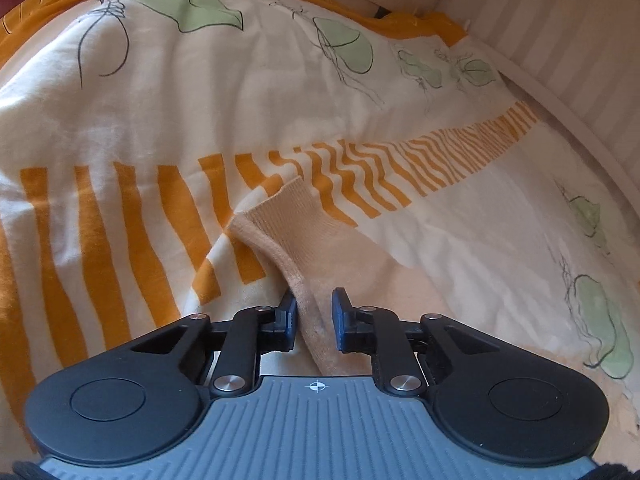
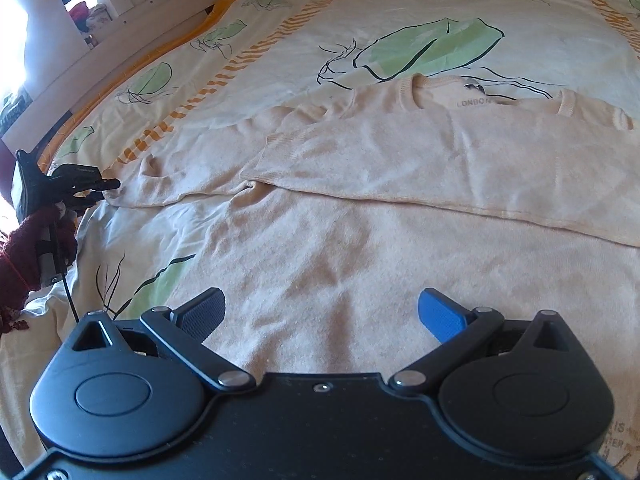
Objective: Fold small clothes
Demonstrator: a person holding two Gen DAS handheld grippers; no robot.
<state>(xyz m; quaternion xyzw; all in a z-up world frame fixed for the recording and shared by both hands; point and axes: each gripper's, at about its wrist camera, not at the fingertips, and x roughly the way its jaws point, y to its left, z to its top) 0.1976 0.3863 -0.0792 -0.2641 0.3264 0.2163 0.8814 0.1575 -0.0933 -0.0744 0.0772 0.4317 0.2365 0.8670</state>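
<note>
Cream sweater (image 2: pixel 400 208) is laid flat on the bed's leaf-print duvet (image 2: pixel 400 12), one sleeve folded across the chest. The other sleeve (image 1: pixel 304 240) is stretched out sideways and pinched near the cuff by the left claw (image 1: pixel 314 320), jaws nearly together. Right claw (image 2: pixel 322 314) is spread wide above the sweater's body, nothing gripped.

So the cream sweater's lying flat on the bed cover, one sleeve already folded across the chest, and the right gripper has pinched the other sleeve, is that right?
Wrong gripper: the left gripper pinches that sleeve, as the left wrist view shows.
</note>
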